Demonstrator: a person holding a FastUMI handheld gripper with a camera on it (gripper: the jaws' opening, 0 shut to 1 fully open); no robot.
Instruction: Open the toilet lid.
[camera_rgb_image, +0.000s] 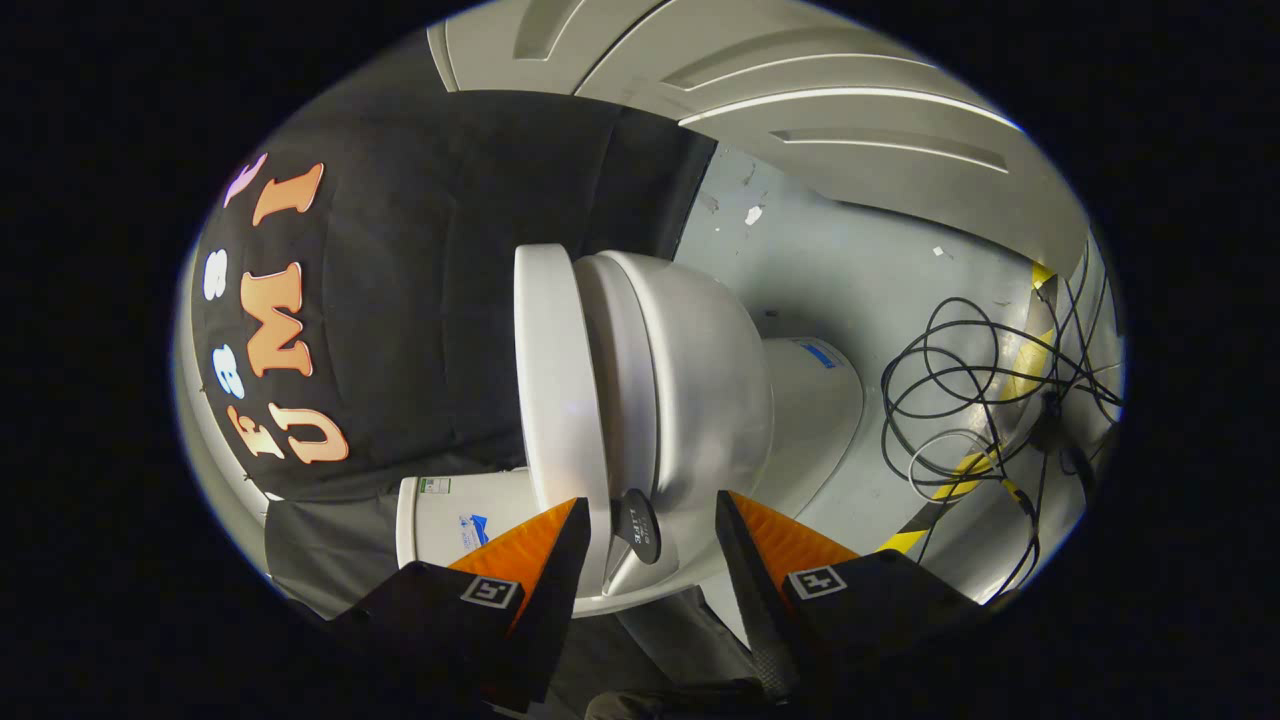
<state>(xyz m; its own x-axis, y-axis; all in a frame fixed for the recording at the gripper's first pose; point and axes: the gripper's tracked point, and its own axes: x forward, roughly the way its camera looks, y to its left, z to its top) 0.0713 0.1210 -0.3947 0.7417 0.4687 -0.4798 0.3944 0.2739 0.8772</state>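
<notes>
Toilet lid lying closed on seat; we are bringing gripper to its edge, fingers wide apart, holding nothing. Next move, we think: hooking edge, lifting.

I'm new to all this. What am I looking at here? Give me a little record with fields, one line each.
gripper: open, fingers apart, held rolled sideways
between fingers: front edge of the toilet lid and a small black tab
toilet lid: lying against the seat, not yet lifted
toilet bowl: white, beyond the fingers
cistern: white, beside the left finger
floor: grey, with loose black cables
</notes>
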